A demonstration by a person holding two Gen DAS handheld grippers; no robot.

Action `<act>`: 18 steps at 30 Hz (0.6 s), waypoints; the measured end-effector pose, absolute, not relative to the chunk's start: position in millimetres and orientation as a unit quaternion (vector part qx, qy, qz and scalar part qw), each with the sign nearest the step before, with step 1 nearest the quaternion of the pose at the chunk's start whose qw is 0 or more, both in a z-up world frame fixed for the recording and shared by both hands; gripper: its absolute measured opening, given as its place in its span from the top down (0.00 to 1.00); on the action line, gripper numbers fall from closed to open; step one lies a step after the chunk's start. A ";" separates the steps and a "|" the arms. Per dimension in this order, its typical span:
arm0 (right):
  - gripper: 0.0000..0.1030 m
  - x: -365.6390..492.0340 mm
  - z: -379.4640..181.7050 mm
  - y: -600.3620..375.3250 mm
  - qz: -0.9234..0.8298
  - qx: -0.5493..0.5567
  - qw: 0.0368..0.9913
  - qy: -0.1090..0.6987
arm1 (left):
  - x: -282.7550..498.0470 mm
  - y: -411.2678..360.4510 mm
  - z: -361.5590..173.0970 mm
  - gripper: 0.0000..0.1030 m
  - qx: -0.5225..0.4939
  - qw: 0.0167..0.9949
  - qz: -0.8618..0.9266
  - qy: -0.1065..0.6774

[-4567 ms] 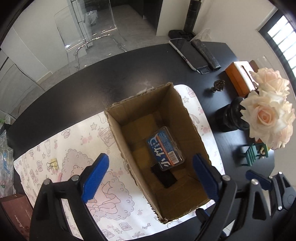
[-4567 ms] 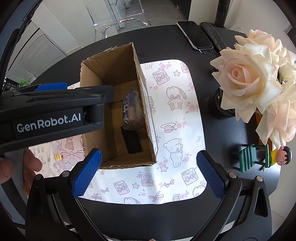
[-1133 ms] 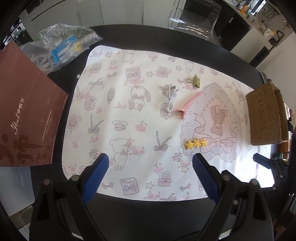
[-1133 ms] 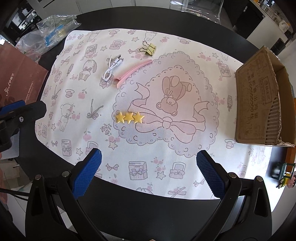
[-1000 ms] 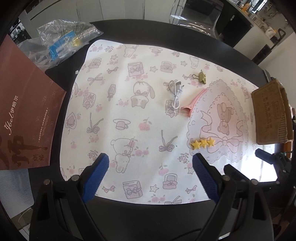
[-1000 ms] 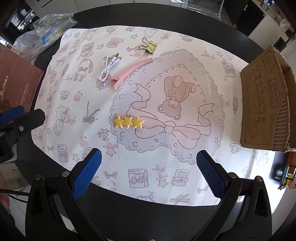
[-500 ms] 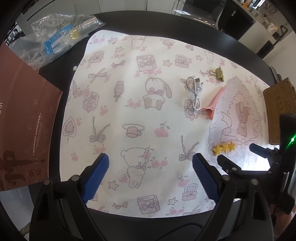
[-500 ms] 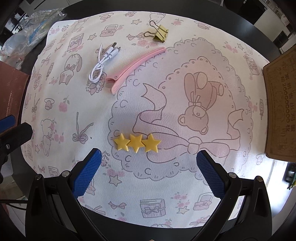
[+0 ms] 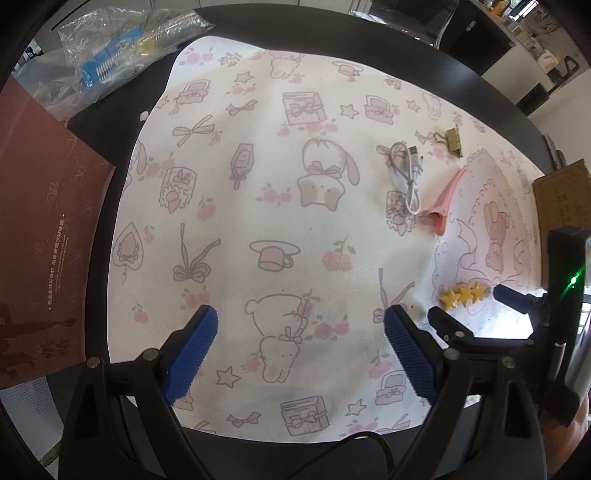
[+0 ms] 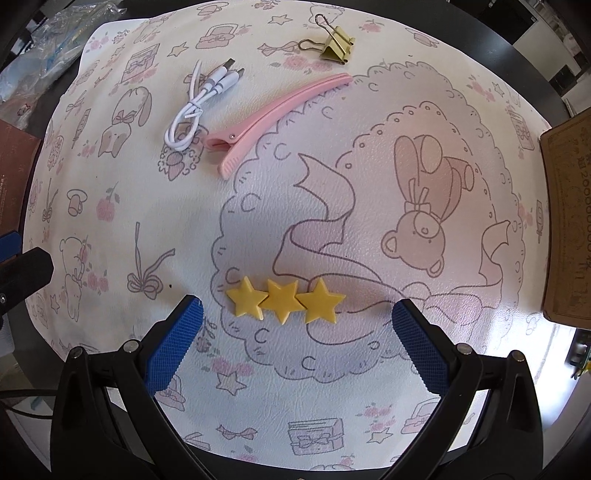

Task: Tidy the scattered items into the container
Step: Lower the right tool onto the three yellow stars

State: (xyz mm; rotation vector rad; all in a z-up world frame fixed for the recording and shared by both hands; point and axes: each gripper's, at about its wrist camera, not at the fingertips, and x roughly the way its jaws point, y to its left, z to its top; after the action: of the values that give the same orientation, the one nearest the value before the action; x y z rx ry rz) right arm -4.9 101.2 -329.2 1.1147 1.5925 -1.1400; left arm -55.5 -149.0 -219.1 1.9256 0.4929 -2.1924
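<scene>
Black round table (image 9: 369, 26) under a white printed mat (image 9: 280, 206) with pink cartoon bears, bows, gift boxes.

Landmark: yellow three-star clip (image 10: 283, 298), lying flat on mat at lower-left edge of the big scalloped bear-and-ribbon print.

Right gripper (image 10: 295, 312) hovering low just short of the star clip, jaws released and spread wide, nothing held. Blue pads (image 10: 173, 343) flanking the clip on either side, not touching it. Same clip visible in left view (image 9: 464, 294) between the right tool's two finger tips.

Left gripper (image 9: 301, 332) over bare mat well left of the star clip, jaws also released, wide apart, empty.

Beyond the star clip, up and left: pink hair clip (image 10: 275, 110) lying diagonal, hinge end nearer the stars. White USB cable (image 10: 199, 103) coiled just left of the hair clip, loop nearly touching its hinge end. Gold binder clip (image 10: 334, 46) farther still, near the hair clip's tip, apart from it.

Cardboard box (image 10: 567, 221) well right of the star clip at mat's right edge, only its printed outer wall in view; inside not visible.

Far left of the star clip, off the mat: brown paper bag (image 9: 48, 236) flat on table, clear plastic bag (image 9: 110, 51) with blue contents behind it.
</scene>
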 end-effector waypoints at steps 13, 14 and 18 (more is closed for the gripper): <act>0.00 -7.7 -329.9 101.1 -0.431 0.441 0.438 0.654 | -59.9 -148.9 -222.8 0.12 0.644 0.105 -0.734 0.188; 0.00 -8.0 -329.9 101.2 -0.429 0.441 0.439 0.655 | -60.4 -148.5 -222.8 0.12 0.644 0.106 -0.734 0.189; 0.00 -9.0 -330.0 101.8 -0.420 0.441 0.443 0.658 | -62.0 -147.7 -221.2 0.12 0.641 0.114 -0.734 0.194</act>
State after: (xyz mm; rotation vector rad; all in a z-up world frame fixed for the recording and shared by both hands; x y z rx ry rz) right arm -9.0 101.8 -330.0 1.0929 1.6335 -1.0420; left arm -62.0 -147.7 -221.2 1.8797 0.5686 -2.1528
